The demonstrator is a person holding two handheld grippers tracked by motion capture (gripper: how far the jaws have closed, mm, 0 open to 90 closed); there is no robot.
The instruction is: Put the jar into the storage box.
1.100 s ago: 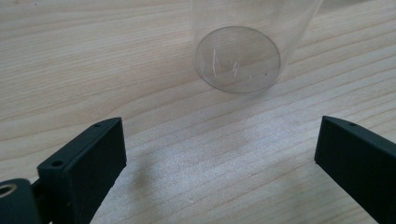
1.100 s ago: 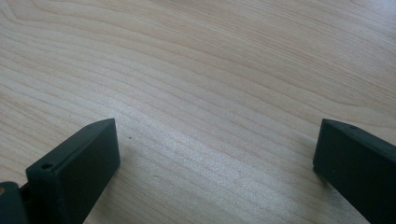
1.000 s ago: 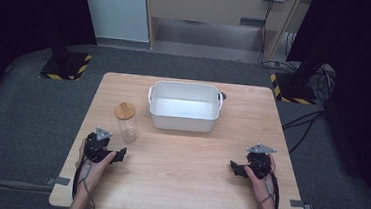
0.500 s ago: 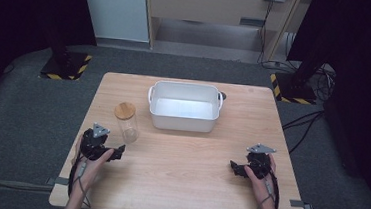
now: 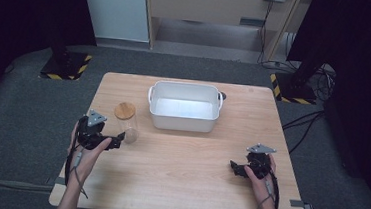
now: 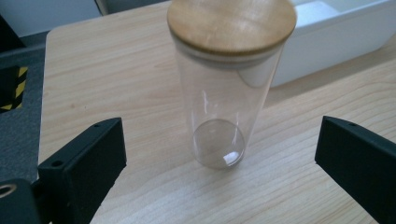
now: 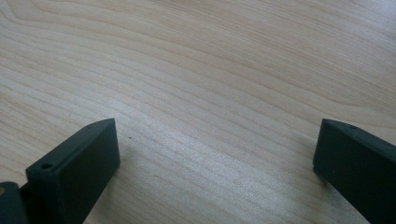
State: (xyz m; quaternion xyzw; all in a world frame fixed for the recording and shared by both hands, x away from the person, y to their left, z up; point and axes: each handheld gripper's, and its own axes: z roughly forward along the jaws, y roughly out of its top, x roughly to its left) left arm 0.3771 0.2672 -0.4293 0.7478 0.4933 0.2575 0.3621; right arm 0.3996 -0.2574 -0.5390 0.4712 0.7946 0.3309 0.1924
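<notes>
The left gripper view shows the left gripper (image 6: 219, 172) with jaws spread wide, one clear glass jar (image 6: 224, 88) with a wooden lid upright between and just beyond them, untouched. In the high view's lower right, the right gripper (image 5: 238, 168) is spread over bare table (image 5: 178, 169). One white tub (image 5: 184, 107) sits farthest, at centre.

Wooden table (image 5: 184, 159) on grey carpet (image 5: 22, 116); dark curtains (image 5: 25, 6); wooden cabinet (image 5: 206, 6) behind.

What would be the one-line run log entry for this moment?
left gripper: open, jaws either side of glass jar, not touching | jar: upright, wooden lid on | right gripper: open, over bare table
</notes>
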